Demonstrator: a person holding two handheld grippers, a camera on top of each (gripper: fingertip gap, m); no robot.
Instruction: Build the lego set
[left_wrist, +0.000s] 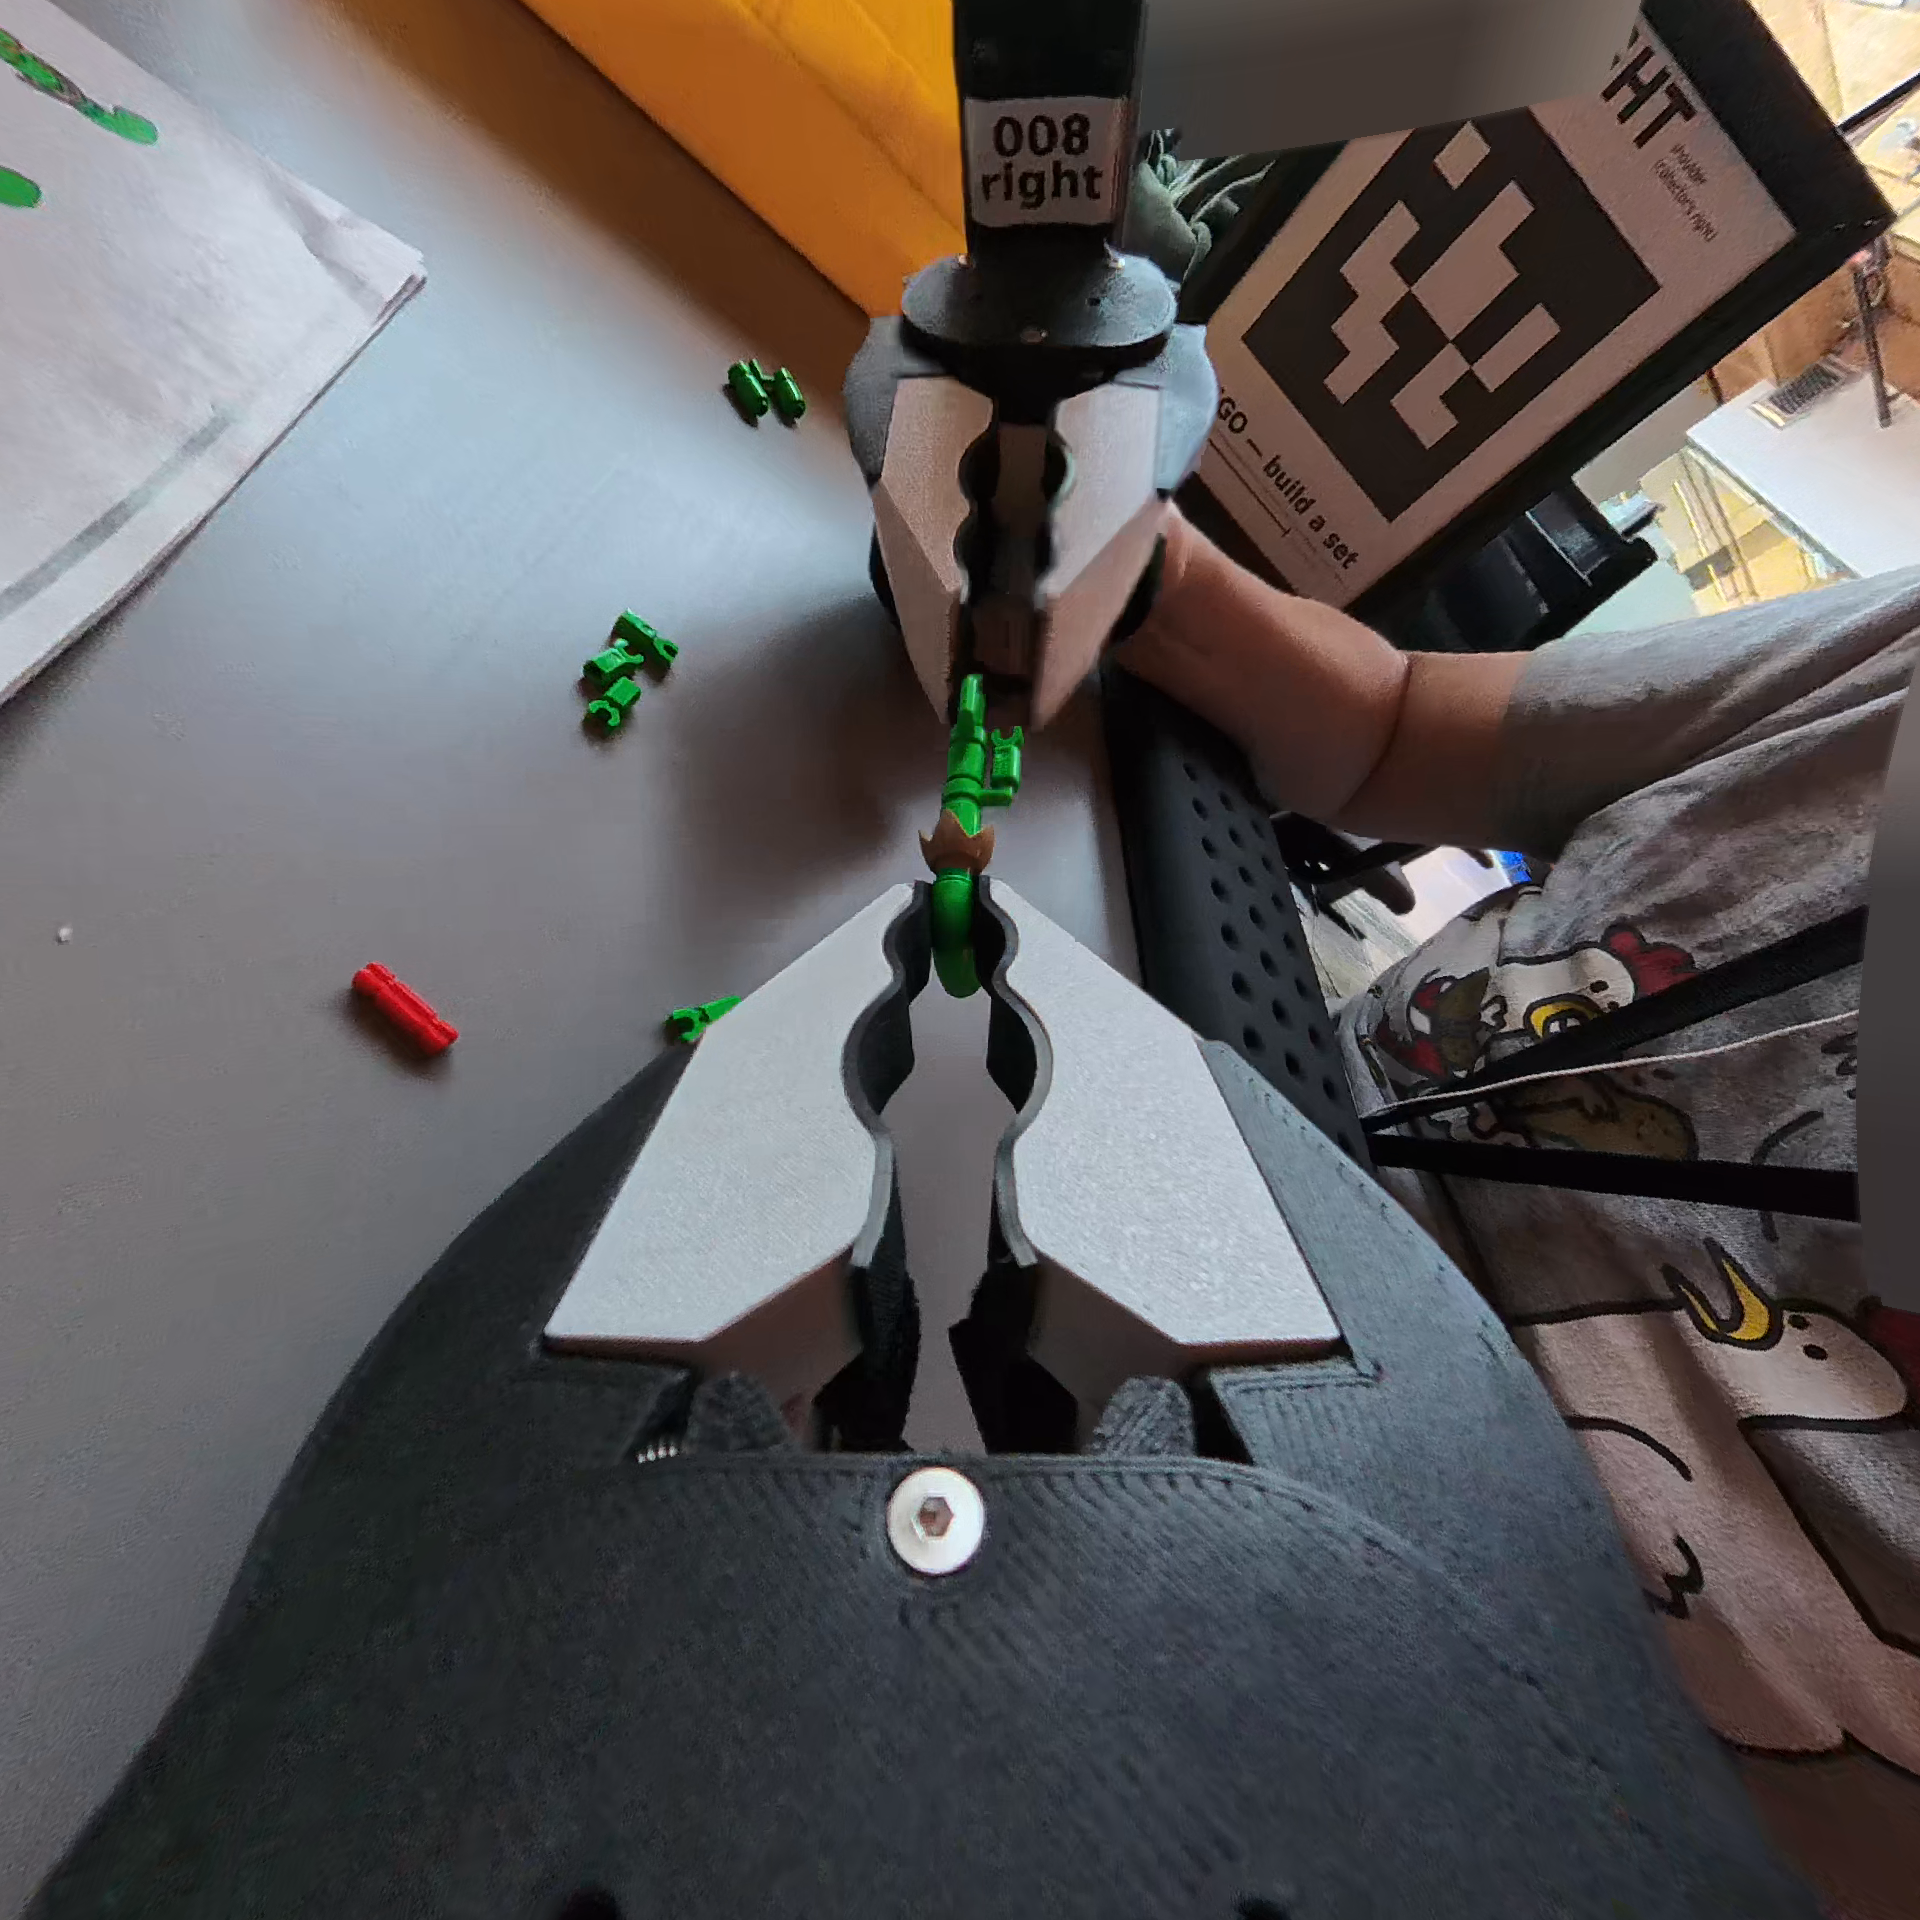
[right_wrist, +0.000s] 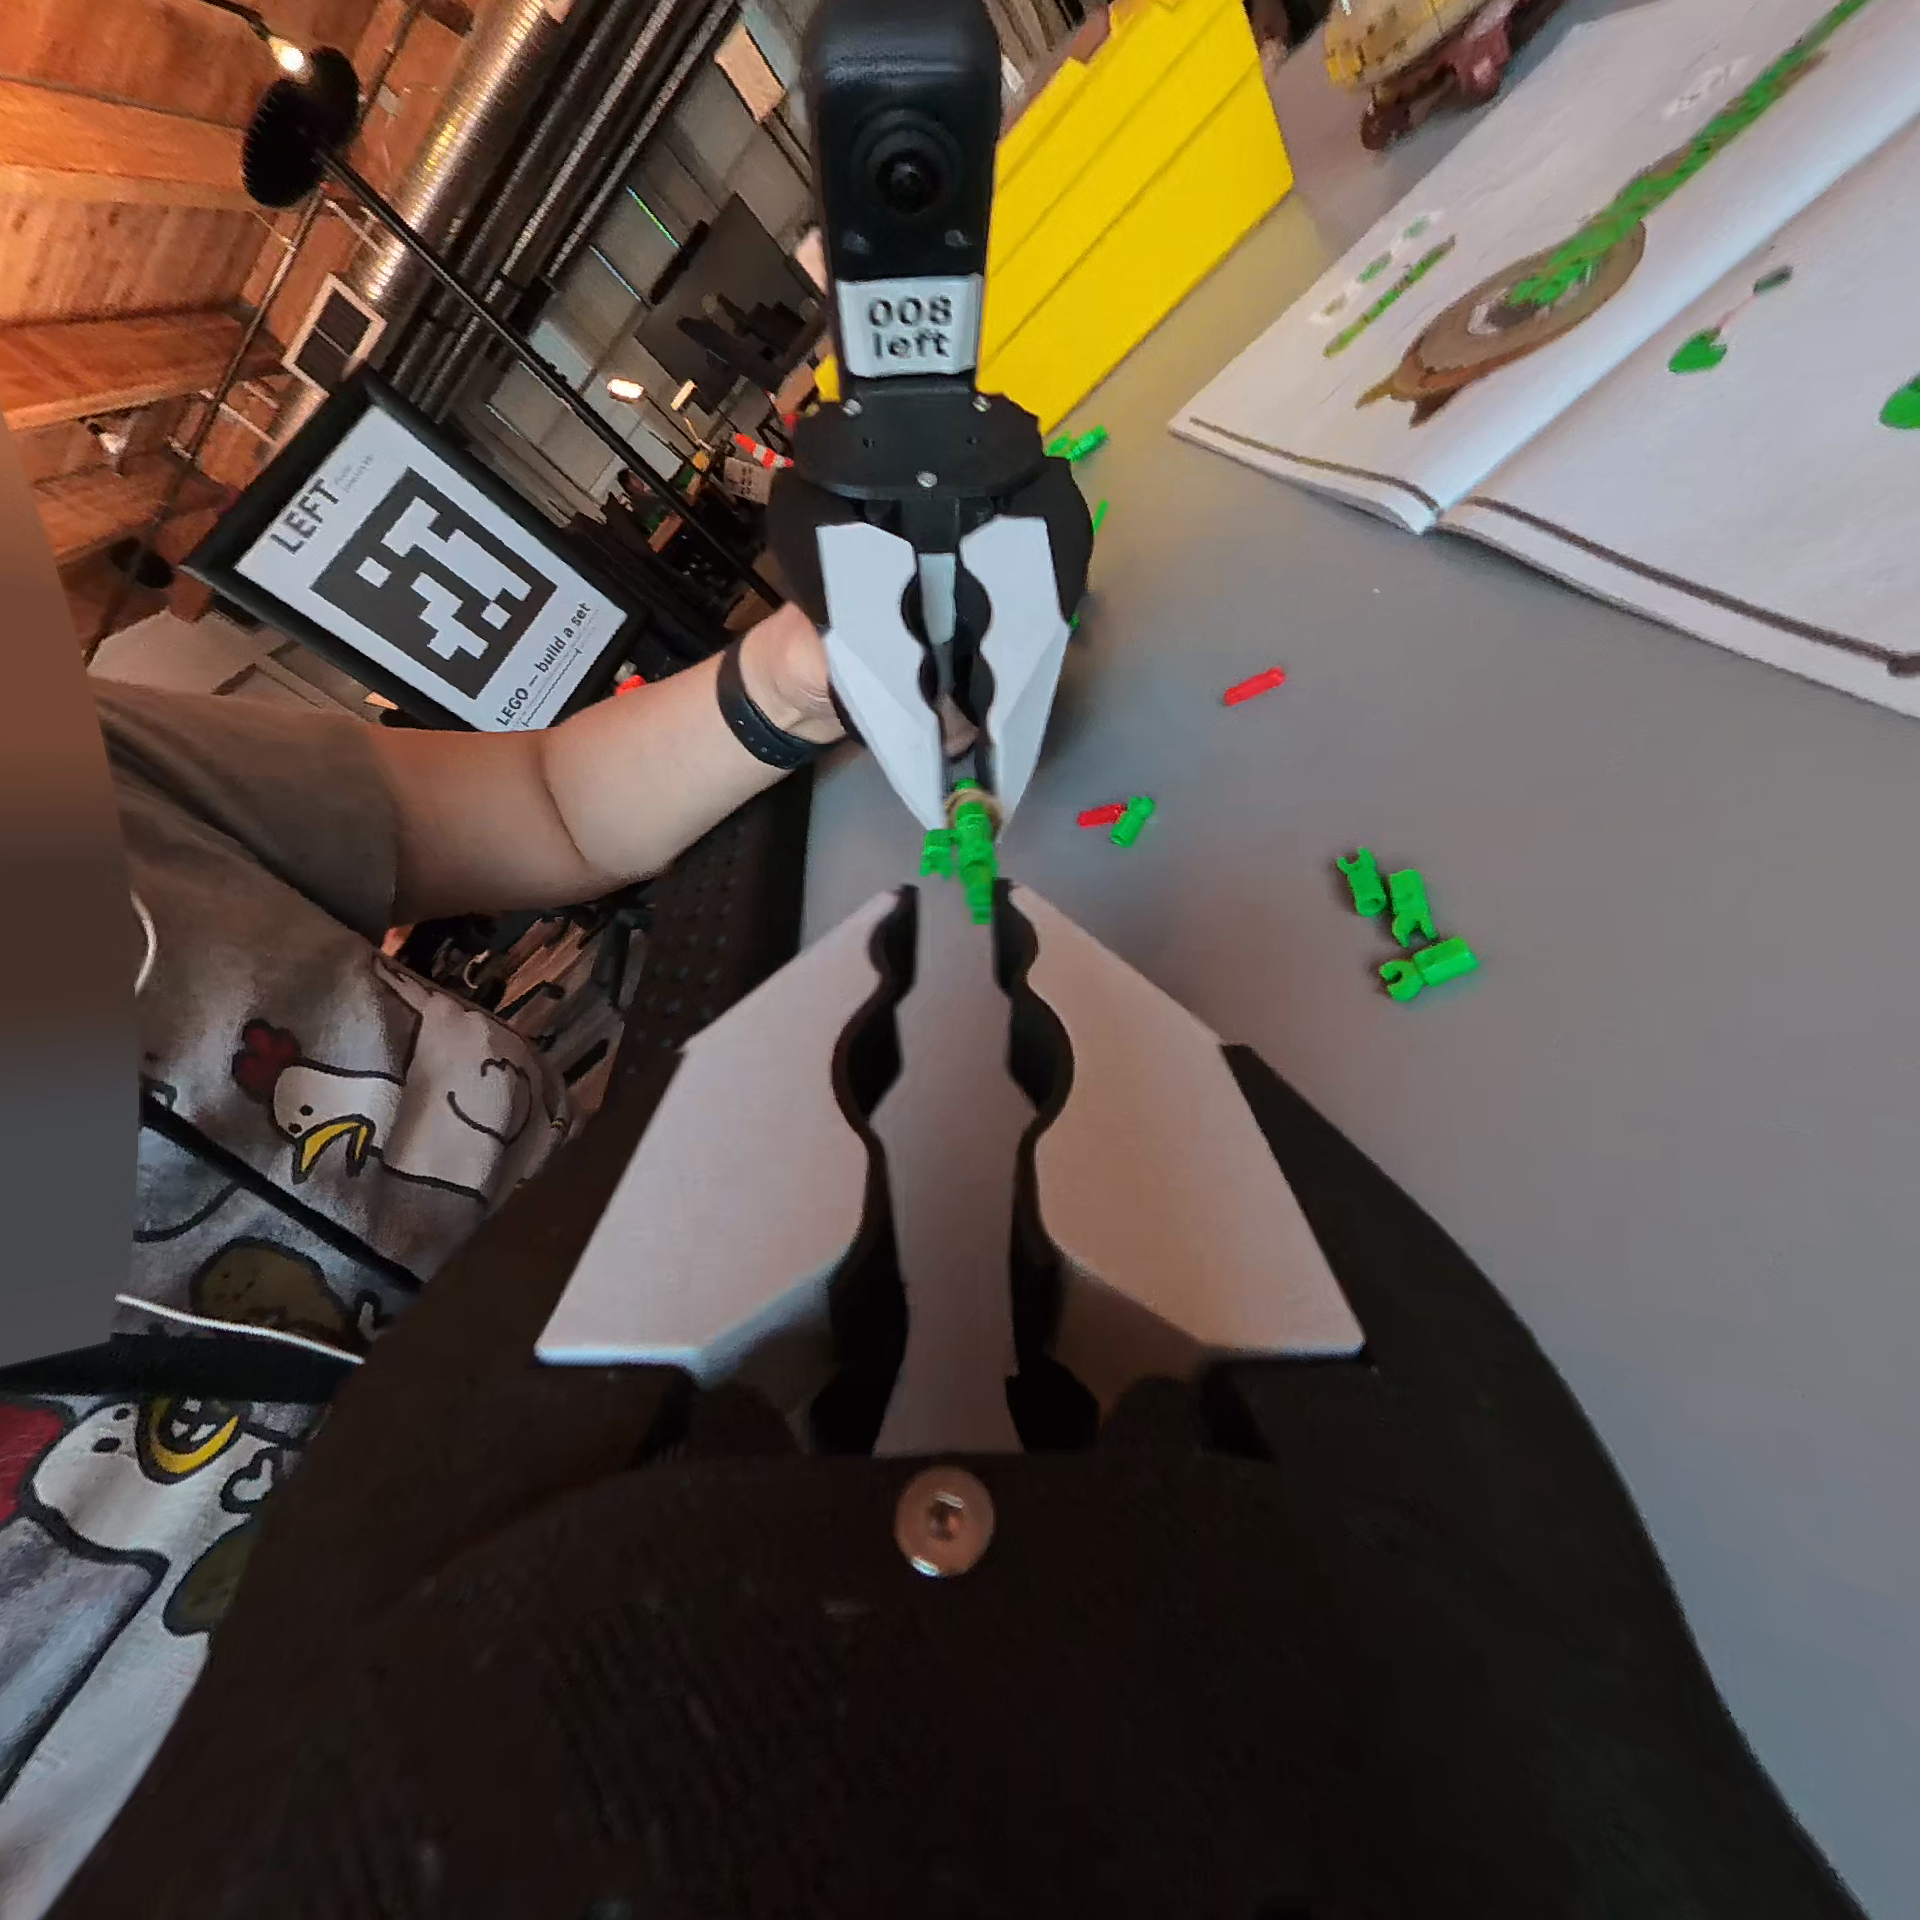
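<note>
A thin green Lego stem (left_wrist: 971, 764) with a small side clip and a brown leafy collar (left_wrist: 954, 842) hangs in the air between the two grippers. My left gripper (left_wrist: 951, 896) is shut on the stem's green curved end (left_wrist: 954, 940). My right gripper (left_wrist: 985, 694) faces it from above and is shut on the other end. In the right wrist view the stem (right_wrist: 971, 857) runs from my right gripper (right_wrist: 956, 894) to the left gripper (right_wrist: 961, 795). Both are held above the grey table (left_wrist: 364, 790).
Loose green pieces (left_wrist: 629, 665) (left_wrist: 766, 390) (right_wrist: 1408, 925), a red pin (left_wrist: 403, 1008) (right_wrist: 1254, 686) and a small green clip (left_wrist: 701, 1016) lie on the table. An open instruction booklet (right_wrist: 1610, 395) (left_wrist: 156, 364) and a yellow box (right_wrist: 1132, 177) stand beyond. A person's arm and lap are at the table edge. My two grippers' fingertips are within a few centimetres of each other. My left tips are roughly 9 centimeters from the red pin (left_wrist: 403, 1008). The right camera catches it too, in the right wrist view (right_wrist: 1259, 692).
</note>
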